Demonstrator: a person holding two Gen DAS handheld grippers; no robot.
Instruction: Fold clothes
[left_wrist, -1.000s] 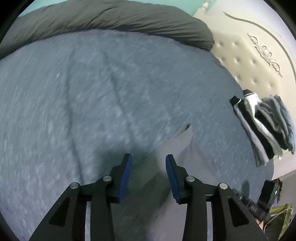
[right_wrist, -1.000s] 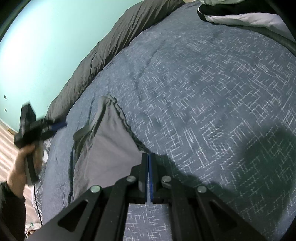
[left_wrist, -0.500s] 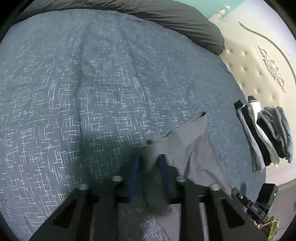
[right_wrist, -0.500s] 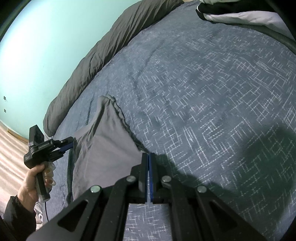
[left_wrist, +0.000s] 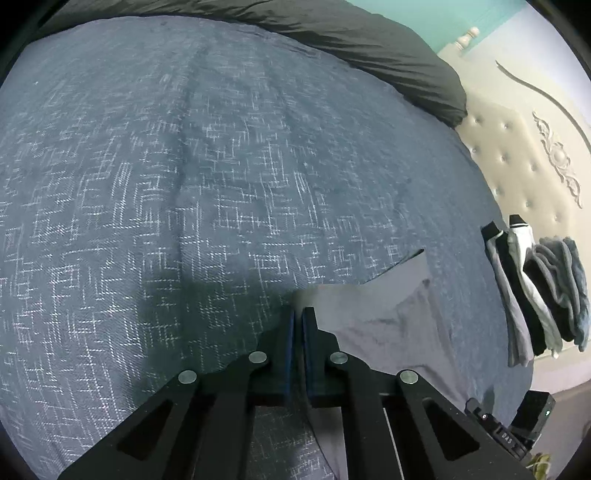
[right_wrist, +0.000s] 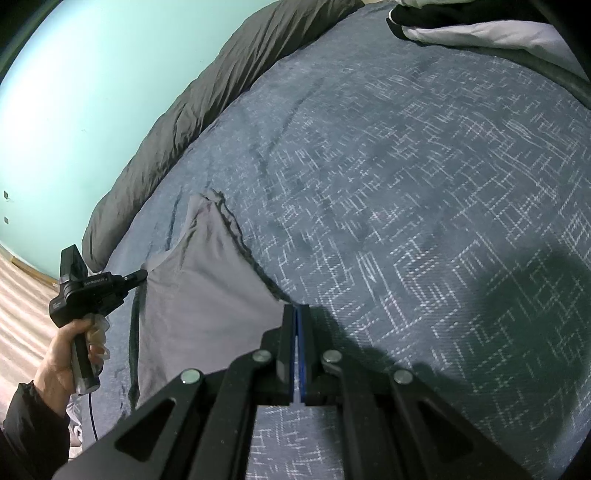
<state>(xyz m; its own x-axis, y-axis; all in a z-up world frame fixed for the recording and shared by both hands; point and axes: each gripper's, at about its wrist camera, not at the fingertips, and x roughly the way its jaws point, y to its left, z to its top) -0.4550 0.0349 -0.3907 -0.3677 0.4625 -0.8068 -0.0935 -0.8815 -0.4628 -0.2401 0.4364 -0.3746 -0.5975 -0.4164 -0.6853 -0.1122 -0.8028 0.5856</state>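
Here, each gripper, left (left_wrist: 297, 312) and right (right_wrist: 296, 308), clamps the grey garment (right_wrist: 207, 291); lettering unreadable.

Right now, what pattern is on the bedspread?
Dark blue bedspread with a white crosshatch pattern of short dashes, clearest in the left wrist view.

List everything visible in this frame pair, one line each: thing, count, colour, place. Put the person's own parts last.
Grey garment: one, light grey, flat on the bed's near edge, a corner at each gripper.
Bedspread: one, blue with white hatching, covering the bed.
Duvet: one, dark grey, bunched along the far side.
Folded clothes pile: one, grey, black and white, by the headboard.
Headboard: one, cream, tufted.
Wall: teal.
Left gripper: black, shut on garment corner.
Right gripper: black, shut on garment corner.
Left hand: one, dark sleeve.
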